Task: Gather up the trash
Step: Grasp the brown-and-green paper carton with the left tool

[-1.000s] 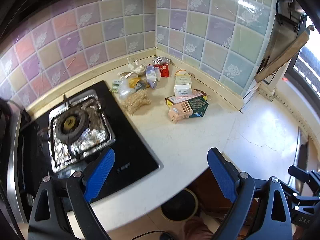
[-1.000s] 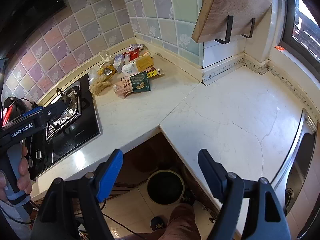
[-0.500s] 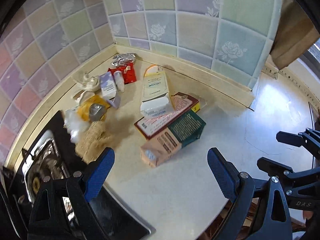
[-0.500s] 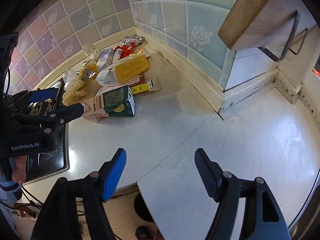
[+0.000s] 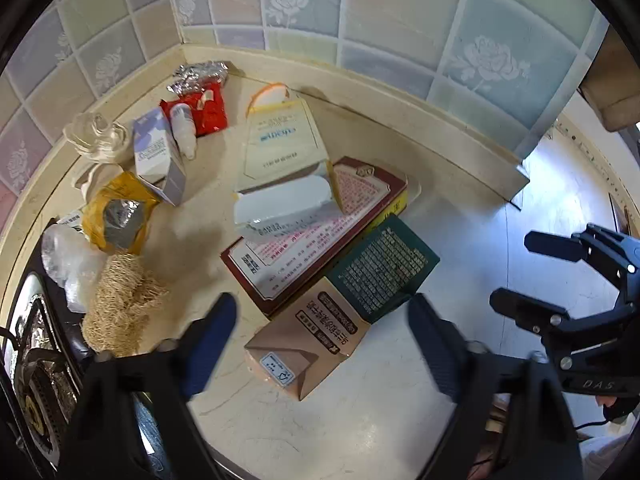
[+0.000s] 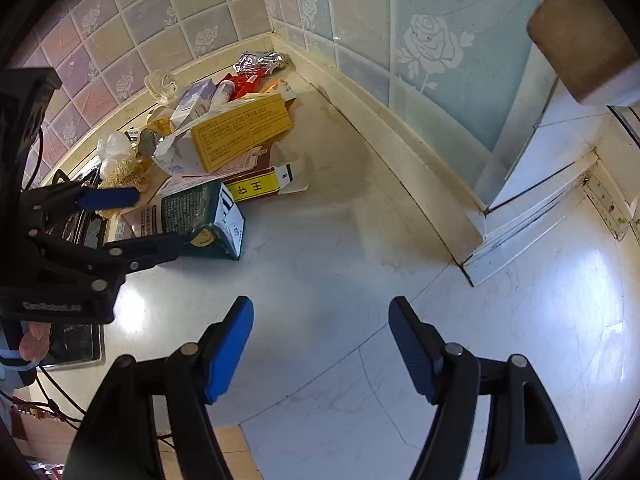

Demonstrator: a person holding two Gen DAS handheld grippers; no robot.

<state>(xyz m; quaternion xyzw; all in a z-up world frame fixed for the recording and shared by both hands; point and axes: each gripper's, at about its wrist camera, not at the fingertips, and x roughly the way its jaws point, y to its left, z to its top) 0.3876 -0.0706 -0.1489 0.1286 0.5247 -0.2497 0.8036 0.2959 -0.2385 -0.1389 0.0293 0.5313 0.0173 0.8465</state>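
Left gripper [image 5: 320, 332] — black plastic frame with two blue rubber-textured finger pads [image 5: 208, 336], silver pivot screws at the linkage joints; seen from the right wrist view, its side bears white lettering, blurred, and black cables [image 6: 52, 384] trail beneath the handle.

Right gripper [image 6: 320, 344] — same build: black angled arms with triangular cut-outs, bright blue ribbed pads [image 6: 228, 352], round silver screw heads at each hinge. In the left wrist view its body carries raised lettering "DAS".

Person's hand [image 6: 32, 340] — fingertips on the left handle, light blue cuff [image 6: 12, 364] at the wrist.
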